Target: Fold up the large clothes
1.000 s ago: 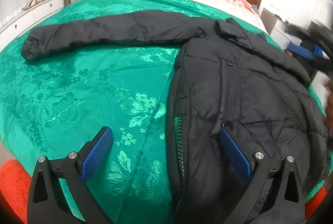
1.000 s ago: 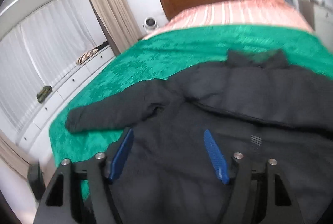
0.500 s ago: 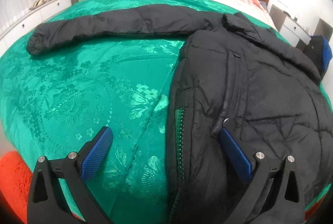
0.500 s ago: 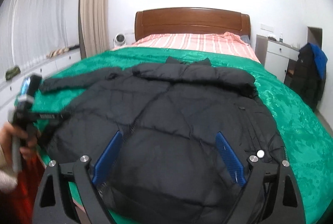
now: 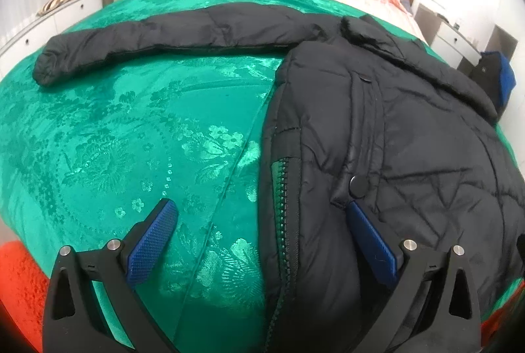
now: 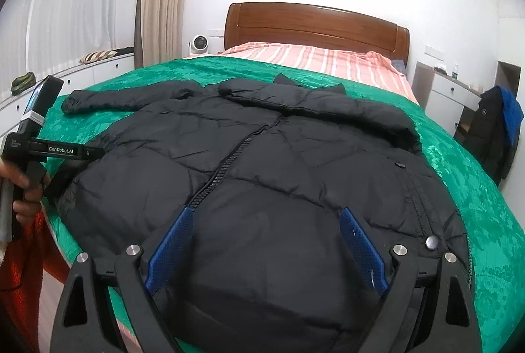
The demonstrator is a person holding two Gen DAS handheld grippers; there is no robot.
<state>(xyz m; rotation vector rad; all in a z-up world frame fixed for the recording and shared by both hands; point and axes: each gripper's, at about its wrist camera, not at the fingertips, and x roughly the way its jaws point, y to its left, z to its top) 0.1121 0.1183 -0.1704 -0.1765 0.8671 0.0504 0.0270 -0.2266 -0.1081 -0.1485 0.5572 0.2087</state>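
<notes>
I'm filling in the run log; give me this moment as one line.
black puffer jacket: flat on green bedspread, one sleeve outstretched | left gripper: open over jacket edge | right gripper: open above hem

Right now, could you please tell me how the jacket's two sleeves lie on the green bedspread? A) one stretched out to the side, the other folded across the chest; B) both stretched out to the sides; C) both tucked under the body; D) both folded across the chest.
A: one sleeve lies stretched out over the green bedspread, while the other sleeve is folded across the black jacket just below the collar.
</notes>
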